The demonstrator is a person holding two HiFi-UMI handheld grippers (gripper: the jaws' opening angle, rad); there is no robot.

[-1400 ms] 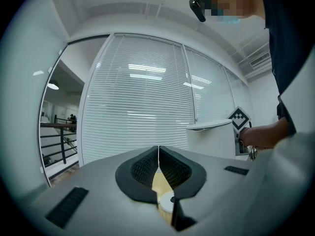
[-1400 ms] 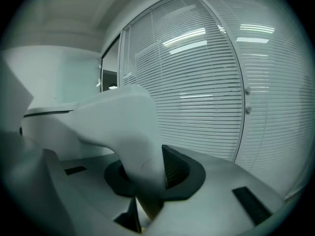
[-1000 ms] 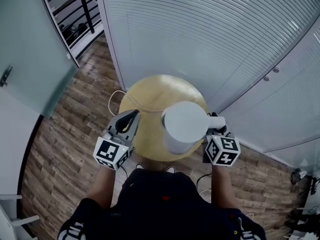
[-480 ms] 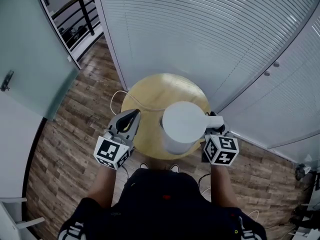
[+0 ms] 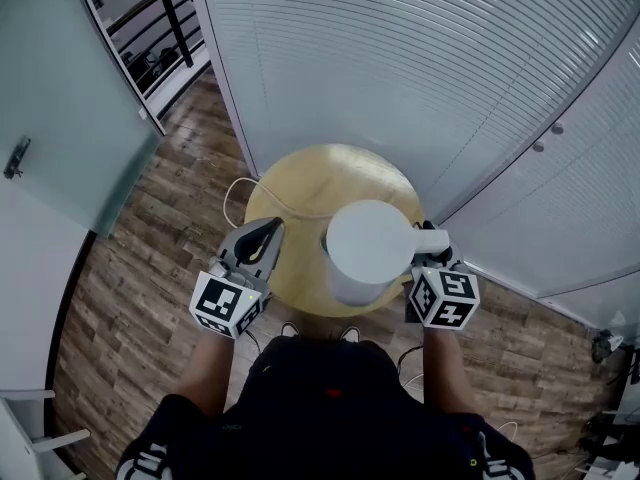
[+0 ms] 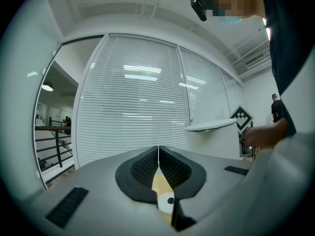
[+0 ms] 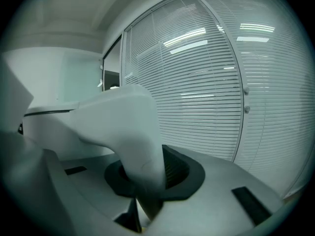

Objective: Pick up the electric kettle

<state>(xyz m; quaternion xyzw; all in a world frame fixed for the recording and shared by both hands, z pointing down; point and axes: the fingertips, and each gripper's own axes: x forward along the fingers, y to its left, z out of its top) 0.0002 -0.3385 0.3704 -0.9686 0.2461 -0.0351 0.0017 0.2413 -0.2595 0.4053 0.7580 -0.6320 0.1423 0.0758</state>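
A white electric kettle [image 5: 368, 251] hangs above the right front part of a round wooden table [image 5: 310, 193]; its lid faces the head camera. My right gripper [image 5: 432, 251] is shut on the kettle's white handle [image 7: 133, 132], which fills the space between the black pads. At the table's left front edge my left gripper [image 5: 262, 236] is shut with nothing in it, pads pressed together. In the left gripper view the kettle [image 6: 214, 137] shows to the right, with the right gripper's marker cube behind it.
A white cable [image 5: 240, 193] runs over the table's left rim to the wood floor. A slatted white wall [image 5: 400, 68] curves close behind the table. A glass door [image 5: 50, 118] and a railing stand at the left.
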